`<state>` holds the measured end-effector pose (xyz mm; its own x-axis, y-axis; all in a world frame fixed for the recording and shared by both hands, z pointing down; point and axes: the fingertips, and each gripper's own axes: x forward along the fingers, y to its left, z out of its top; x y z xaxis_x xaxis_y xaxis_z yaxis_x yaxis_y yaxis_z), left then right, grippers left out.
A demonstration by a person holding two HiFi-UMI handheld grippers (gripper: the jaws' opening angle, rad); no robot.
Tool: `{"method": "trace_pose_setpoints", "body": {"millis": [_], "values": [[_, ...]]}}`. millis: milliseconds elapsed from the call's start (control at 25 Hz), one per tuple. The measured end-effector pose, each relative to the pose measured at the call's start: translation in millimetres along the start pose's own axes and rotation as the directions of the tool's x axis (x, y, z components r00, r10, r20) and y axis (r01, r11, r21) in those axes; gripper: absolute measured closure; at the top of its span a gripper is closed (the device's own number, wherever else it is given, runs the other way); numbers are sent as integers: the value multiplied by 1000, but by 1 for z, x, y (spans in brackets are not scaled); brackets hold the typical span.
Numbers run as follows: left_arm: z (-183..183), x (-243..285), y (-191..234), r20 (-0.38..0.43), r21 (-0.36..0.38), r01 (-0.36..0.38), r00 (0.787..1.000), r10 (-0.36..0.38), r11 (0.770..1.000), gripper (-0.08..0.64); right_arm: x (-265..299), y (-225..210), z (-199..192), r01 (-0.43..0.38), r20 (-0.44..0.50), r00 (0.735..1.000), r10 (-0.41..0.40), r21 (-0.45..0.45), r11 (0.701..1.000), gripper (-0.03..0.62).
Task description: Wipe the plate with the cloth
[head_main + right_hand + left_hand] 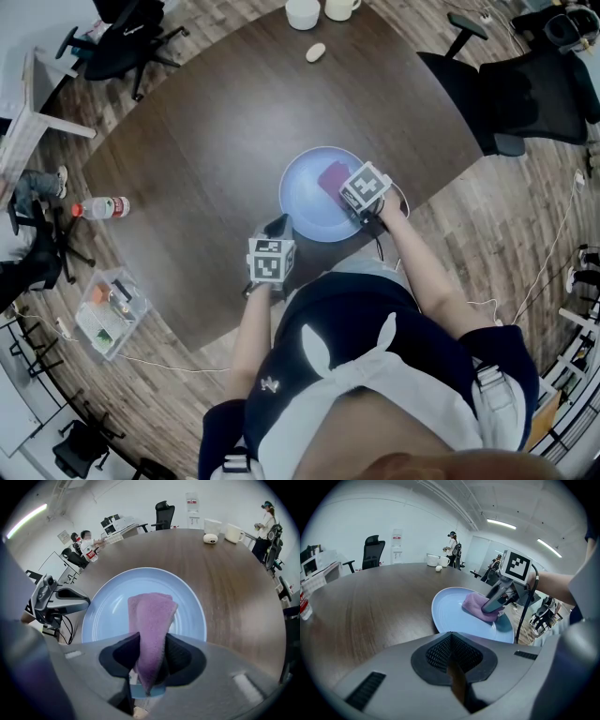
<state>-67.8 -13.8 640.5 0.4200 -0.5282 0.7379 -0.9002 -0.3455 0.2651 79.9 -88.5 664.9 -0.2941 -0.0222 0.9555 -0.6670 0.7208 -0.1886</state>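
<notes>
No word, brand or number can be read in any view. The left cube (270, 260) and the right cube (365, 187) each bear black-and-white square markers: coded patterns, without letters or digits. The bottle (101, 207) on the floor carries a red label whose print is too small to read. A small white emblem (269, 383) on the person's dark shirt cannot be made out.

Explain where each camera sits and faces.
Head view: on the person's head, looking steeply down at table, plate, forearms, left gripper, right gripper.
Left gripper view: on the left gripper, facing across the plate toward the right gripper.
Right gripper view: on the right gripper, looking past its jaws at the cloth.
All share plate and cloth.
</notes>
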Motion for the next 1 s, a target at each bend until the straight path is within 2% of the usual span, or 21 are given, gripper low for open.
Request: {"method": "trace_pose_setpoints", "body": {"millis": [480, 640, 760, 880, 1000], "values": [[1, 0, 0, 7, -10, -3, 1000, 3, 1000, 555, 10, 29, 19, -5, 28, 1000, 9, -141, 990, 442], [1, -1, 0, -5, -43, 4, 1000, -4, 999, 555, 8, 35, 19, -37, 64, 997, 47, -149, 988, 405], [6, -6, -1, 6, -20, -2, 1000, 2, 1000, 555, -4, 41, 23, -34, 116, 992, 52, -147, 988, 394], [22, -17, -7, 54, -24, 14, 998, -12, 1000, 555, -23, 44, 34, 1, 237, 971, 35, -152, 988, 394], [40, -27, -19, 112, -25, 35, 993, -32, 999, 555, -49, 53, 48, 8, 395, 918, 48, -138, 990, 397]]}}
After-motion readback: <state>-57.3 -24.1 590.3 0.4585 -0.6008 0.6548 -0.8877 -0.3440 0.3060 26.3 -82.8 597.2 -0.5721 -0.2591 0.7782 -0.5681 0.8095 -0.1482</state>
